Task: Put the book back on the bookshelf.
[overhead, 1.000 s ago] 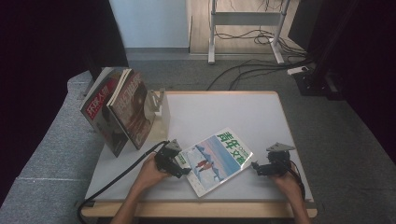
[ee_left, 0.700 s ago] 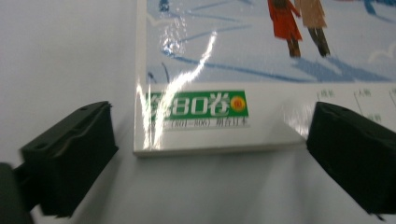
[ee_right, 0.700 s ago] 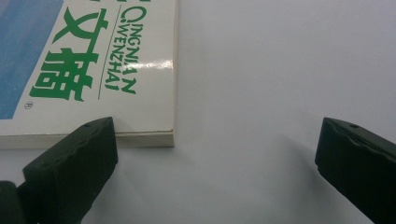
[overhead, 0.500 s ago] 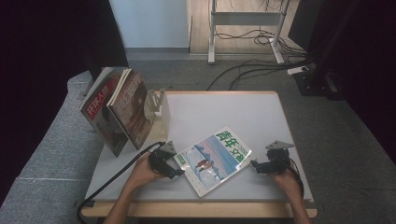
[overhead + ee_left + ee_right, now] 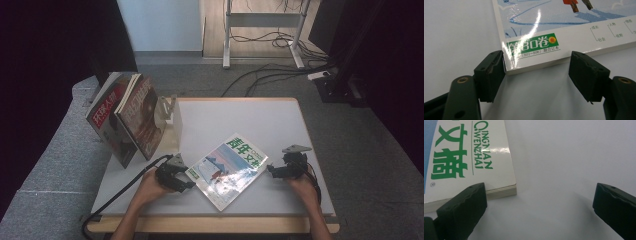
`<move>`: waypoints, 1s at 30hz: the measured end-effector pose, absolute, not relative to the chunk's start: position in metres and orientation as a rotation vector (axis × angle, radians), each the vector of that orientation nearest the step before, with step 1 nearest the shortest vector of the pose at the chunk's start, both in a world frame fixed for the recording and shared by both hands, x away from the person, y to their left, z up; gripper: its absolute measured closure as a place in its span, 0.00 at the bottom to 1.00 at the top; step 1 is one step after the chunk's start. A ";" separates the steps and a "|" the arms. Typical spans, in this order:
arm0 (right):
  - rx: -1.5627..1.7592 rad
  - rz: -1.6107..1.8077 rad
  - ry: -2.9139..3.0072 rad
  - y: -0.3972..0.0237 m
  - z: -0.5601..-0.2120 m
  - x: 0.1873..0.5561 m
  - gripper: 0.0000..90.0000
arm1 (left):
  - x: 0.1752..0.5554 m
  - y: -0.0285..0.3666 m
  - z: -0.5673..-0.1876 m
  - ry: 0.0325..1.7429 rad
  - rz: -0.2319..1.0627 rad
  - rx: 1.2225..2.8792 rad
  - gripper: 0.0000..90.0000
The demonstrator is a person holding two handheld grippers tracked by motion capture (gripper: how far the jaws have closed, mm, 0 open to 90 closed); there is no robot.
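Magazine (image 5: 230,169) lies flat and askew on the white tabletop (image 5: 280,122), between both tools. Left tool (image 5: 537,71) at its near-left corner: jaws have just been closing, one pad against the corner's edge, the other clear, so no grip. Right tool (image 5: 539,206) at the far-right corner, jaws wide, holding nothing.

My left gripper (image 5: 189,181) lies low and nearly level at the end of my left forearm, which reaches in from the bottom edge and angles inward, its jaws part open and just now closing, the left pad (image 5: 490,75) at a corner while the right pad stands clear. My right gripper (image 5: 270,171) rests just as low on the far side, pointing inward toward the left one, with its jaws spread wide and nothing pressed between them.
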State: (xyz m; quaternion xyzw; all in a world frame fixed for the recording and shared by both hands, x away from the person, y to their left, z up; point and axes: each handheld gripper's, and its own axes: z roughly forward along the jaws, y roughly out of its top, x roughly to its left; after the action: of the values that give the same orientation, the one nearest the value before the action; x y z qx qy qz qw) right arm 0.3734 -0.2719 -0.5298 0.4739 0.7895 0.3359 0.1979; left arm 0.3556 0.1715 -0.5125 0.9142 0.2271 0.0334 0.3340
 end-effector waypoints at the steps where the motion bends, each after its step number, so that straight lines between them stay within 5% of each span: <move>1: 1.325 0.938 2.211 -0.272 -0.530 0.374 0.00 | 0.356 0.172 -0.513 0.604 0.079 2.376 0.33; 23: 1.242 1.091 2.266 -0.256 -0.511 0.345 0.09 | 0.337 0.163 -0.514 0.554 0.009 2.382 0.39; 30: 1.237 1.114 2.306 -0.243 -0.518 0.344 0.13 | 0.349 0.174 -0.509 0.554 -0.038 2.352 0.48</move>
State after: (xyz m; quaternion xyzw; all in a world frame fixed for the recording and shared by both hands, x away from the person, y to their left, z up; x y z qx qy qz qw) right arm 0.3442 -0.2431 -0.5181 0.4302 0.8019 0.3873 0.1481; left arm 0.3485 0.1738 -0.5087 0.9100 0.2145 -0.0147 0.3546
